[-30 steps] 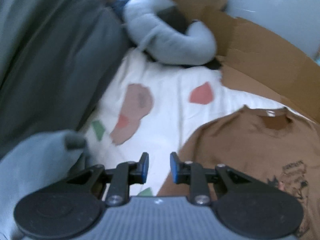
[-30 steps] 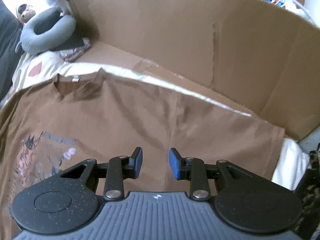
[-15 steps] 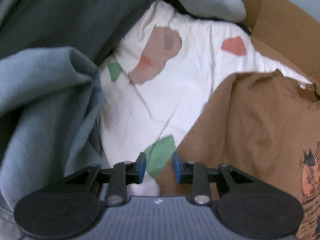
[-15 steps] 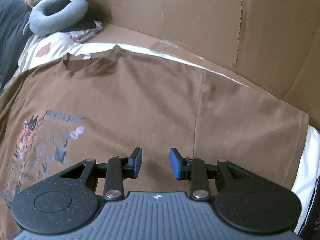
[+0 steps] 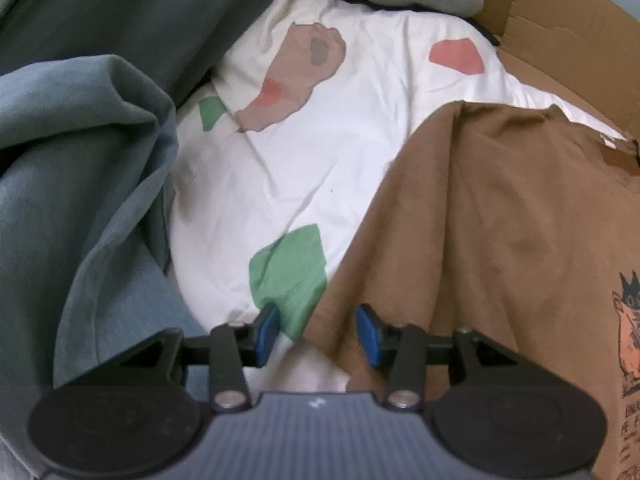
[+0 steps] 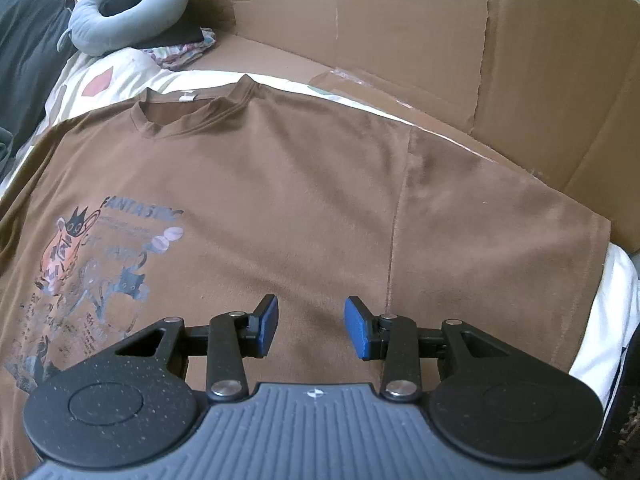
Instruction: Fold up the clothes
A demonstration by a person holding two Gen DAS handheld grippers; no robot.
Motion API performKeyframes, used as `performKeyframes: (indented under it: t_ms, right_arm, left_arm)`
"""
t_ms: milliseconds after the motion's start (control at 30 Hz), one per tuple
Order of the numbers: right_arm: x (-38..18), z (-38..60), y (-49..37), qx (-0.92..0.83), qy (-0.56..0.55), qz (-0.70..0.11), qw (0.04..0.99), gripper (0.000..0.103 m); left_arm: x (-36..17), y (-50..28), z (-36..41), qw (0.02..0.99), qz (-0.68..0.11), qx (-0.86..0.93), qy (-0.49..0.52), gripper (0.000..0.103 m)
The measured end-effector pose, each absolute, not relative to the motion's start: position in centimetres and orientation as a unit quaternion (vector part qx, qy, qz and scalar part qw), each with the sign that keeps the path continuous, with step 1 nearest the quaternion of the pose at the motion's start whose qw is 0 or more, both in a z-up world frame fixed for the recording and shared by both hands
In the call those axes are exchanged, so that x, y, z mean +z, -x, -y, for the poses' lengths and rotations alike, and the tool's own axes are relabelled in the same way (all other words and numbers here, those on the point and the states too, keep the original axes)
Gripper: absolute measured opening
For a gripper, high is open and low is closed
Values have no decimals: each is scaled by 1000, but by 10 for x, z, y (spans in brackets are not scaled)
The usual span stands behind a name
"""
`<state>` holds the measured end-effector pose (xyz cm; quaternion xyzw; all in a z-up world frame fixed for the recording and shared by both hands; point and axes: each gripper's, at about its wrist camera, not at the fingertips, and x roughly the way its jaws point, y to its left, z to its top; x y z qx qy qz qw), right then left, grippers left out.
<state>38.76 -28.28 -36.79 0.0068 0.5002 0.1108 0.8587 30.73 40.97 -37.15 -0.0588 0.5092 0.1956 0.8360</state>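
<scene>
A brown T-shirt (image 6: 280,208) with a printed cartoon on its chest lies flat, front up, on a white bed sheet (image 5: 320,168) with coloured patches. Its collar points to the far side. My left gripper (image 5: 318,334) hovers low over the edge of the shirt's left sleeve (image 5: 460,240); its jaws are opening and the sleeve's edge lies below the gap, not pinched. My right gripper (image 6: 310,330) hangs over the shirt beside the right sleeve seam (image 6: 396,232). Its jaws are opening too, with nothing between them.
Grey-green bedding (image 5: 80,184) is bunched at the left of the sheet. A grey neck pillow (image 6: 124,20) and a folded patterned cloth (image 6: 180,50) lie at the far left corner. Cardboard walls (image 6: 400,32) stand along the far and right sides.
My left gripper has come down toward the sleeve's edge and its jaws have spread wider. The right gripper has drifted slightly over the shirt and opened a little more.
</scene>
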Motion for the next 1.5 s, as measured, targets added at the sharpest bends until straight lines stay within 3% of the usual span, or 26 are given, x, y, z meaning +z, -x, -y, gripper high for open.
performKeyframes:
  t_ms: [300,500,633,967,1000,1100,1133,1500]
  right_arm:
    - [-360,285,-390,112,-3,-497,860,44]
    - [-363,280,-388,118,-5,-498,859,44]
    - [-365,277,-387,122,-3,-500,857,44]
    - [-363,276,-386,130,0,-502,855,44]
    - [-363,276,-386,133,3,-503,854,44]
    - [-360,277,-386,137,9,-503,853,44]
    - [-359,278,-387,137,10,-502,854,44]
    - [-361,280,-390,138,12,-504,852,44]
  left_arm:
    - [-374,-302,-396,840,-492,213,87,25]
    - [-386,-309,-394,834,-493,227,100,28]
    - [-390,-310,-396,831,-496,234,94,39]
    - [-391,-304,-407,835,-487,223,128,40]
    - [-391,-304,-409,836,-485,222,132,39]
    - [-385,-304,-406,840,-488,208,113,10]
    - [-382,-304,-405,842,-489,203,107,7]
    - [-315,-322,-427,869,-450,202,41,6]
